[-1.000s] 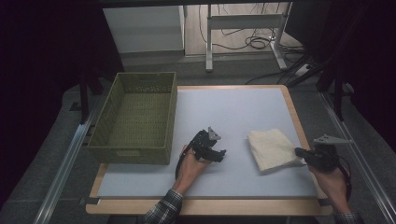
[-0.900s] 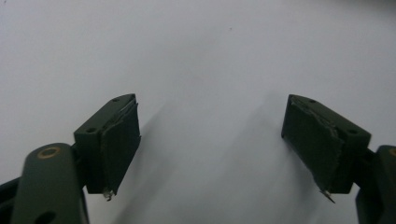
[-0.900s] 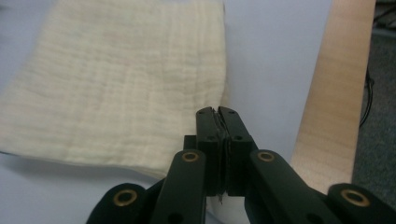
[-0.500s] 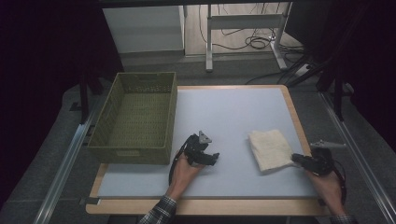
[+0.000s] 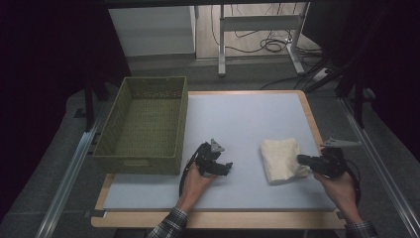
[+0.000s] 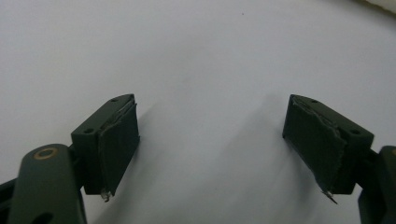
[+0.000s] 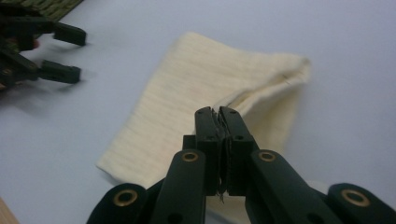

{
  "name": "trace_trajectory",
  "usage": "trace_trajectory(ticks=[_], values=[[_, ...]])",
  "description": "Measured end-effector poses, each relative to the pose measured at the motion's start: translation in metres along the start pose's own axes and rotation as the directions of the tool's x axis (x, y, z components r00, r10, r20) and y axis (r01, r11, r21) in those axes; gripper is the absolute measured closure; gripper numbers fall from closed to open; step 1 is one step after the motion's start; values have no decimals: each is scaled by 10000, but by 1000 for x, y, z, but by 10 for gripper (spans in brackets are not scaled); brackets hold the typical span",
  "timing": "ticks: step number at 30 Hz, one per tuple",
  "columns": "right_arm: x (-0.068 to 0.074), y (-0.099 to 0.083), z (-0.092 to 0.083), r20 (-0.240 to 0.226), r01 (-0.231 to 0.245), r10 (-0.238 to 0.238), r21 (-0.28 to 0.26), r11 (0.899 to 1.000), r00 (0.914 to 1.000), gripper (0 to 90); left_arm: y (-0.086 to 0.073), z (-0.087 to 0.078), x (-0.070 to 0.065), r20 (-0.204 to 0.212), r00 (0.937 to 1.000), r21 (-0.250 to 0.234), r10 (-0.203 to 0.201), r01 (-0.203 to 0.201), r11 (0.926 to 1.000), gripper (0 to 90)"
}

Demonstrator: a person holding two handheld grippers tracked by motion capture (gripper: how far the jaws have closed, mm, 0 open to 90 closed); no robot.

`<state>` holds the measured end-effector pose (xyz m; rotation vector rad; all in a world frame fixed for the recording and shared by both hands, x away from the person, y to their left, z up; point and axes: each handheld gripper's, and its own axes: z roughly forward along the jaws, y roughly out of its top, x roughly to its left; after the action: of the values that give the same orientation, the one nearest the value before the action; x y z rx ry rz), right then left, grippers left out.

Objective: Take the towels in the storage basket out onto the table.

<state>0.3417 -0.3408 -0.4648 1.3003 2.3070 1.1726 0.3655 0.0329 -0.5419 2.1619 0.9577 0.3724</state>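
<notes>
A folded cream towel (image 5: 278, 157) lies on the white mat (image 5: 247, 119), right of centre. My right gripper (image 5: 300, 159) comes in from the right and is shut on the towel's near right edge. In the right gripper view its jaws (image 7: 218, 112) press together at the fold of the towel (image 7: 187, 88), and the top layer rises towards them. My left gripper (image 5: 228, 167) rests low over bare mat to the left of the towel, open and holding nothing. In the left gripper view its pads (image 6: 119, 140) stand wide apart over the white surface.
An olive woven basket (image 5: 138, 163) sits at the mat's left edge, just left of my left hand, and its inside is bare. The mat lies on a wooden-edged table (image 5: 218, 218). Metal rails run along both sides. Cables lie on the floor beyond.
My left gripper drew back towards the table's near edge and settled. My right gripper dipped nearer, then moved left onto the towel's edge.
</notes>
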Motion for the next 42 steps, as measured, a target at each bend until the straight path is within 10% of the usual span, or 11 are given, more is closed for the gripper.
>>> trace_trajectory(ticks=[12, 26, 38, 42], values=[[54, 43, 16, -848, 1112, -1150, -480, 9926, 9897, 873, 0, 0, 0, 0, 10000, 14, 34, -34, 10000, 185], [-7, -17, 6, 719, -151, 122, 395, 9991, 9973, 871, 0, 0, 0, -10, 10000, 11, 36, -36, 10000, 185], [-19, -39, -3, 1143, -554, 546, 45, 9985, 9919, 870, 0, 0, -1, -57, 10000, -5, 65, -65, 10000, 185], [-25, -44, 3, 1137, -660, 579, 690, 9954, 9918, 861, 0, 0, 0, -15, 10000, -16, 52, -52, 10000, 185]])
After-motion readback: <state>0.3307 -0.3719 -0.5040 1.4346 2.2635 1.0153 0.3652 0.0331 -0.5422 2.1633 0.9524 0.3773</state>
